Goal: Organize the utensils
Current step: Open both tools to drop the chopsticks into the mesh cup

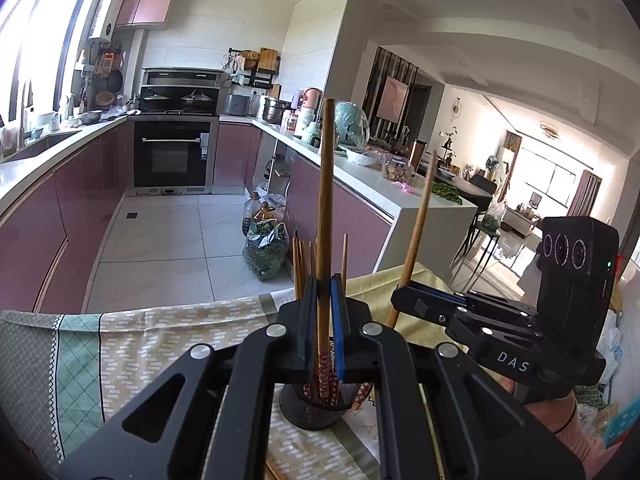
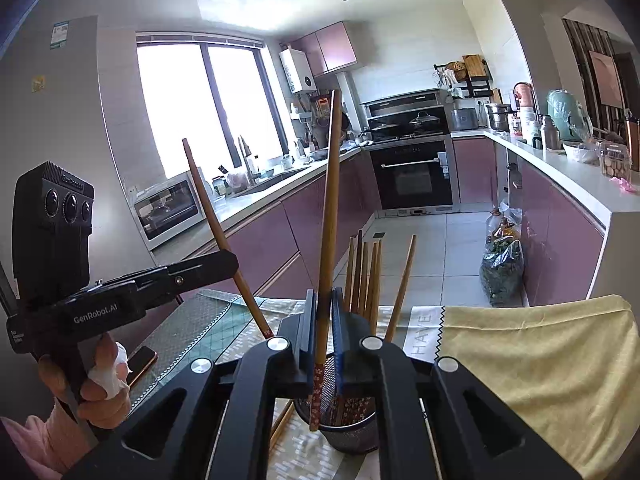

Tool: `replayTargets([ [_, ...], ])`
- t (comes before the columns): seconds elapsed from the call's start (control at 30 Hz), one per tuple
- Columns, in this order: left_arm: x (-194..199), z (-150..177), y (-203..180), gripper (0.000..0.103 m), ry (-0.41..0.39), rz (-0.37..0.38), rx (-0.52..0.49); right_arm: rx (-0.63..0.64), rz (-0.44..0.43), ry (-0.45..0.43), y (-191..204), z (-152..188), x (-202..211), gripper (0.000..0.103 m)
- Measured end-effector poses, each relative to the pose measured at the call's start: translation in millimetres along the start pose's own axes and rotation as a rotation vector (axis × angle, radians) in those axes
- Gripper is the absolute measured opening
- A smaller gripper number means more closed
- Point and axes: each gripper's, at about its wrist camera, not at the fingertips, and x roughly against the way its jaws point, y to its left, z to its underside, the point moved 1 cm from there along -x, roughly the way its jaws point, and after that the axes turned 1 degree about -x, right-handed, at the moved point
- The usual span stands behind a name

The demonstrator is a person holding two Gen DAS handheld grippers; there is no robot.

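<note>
We hold both grippers level over the table, the left gripper [image 1: 325,280] clamped on one upright chopstick [image 1: 326,208] and the right gripper [image 2: 324,296] clamped on another chopstick [image 2: 329,216], each lower tip at or just above the mesh cup [image 2: 352,432]. The cup stands on the tablecloth [image 2: 520,344] near the table's far edge, with open floor [image 1: 168,236] beyond. About six more chopsticks [image 2: 366,276] stand in the cup, and at least one lies on the cloth beside it.
</note>
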Motion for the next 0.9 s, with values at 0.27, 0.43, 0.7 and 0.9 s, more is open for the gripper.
replayTargets([
  [0.27,-22,10,-2,0.008,0.076,-0.027,-0.031,-0.012,0.012,0.034,-7,5,-20,0.006],
  [0.43,-28,13,1,0.008,0.093,-0.030,-0.029,-0.009,0.004,-0.002,-4,-3,-14,0.006],
  [0.7,-37,19,0,0.008,0.131,-0.038,-0.047,-0.017,0.019,0.009,-5,-3,-23,0.006],
  [0.9,-48,27,1,0.007,0.179,-0.040,-0.049,-0.042,0.021,0.086,-12,8,-41,0.006],
])
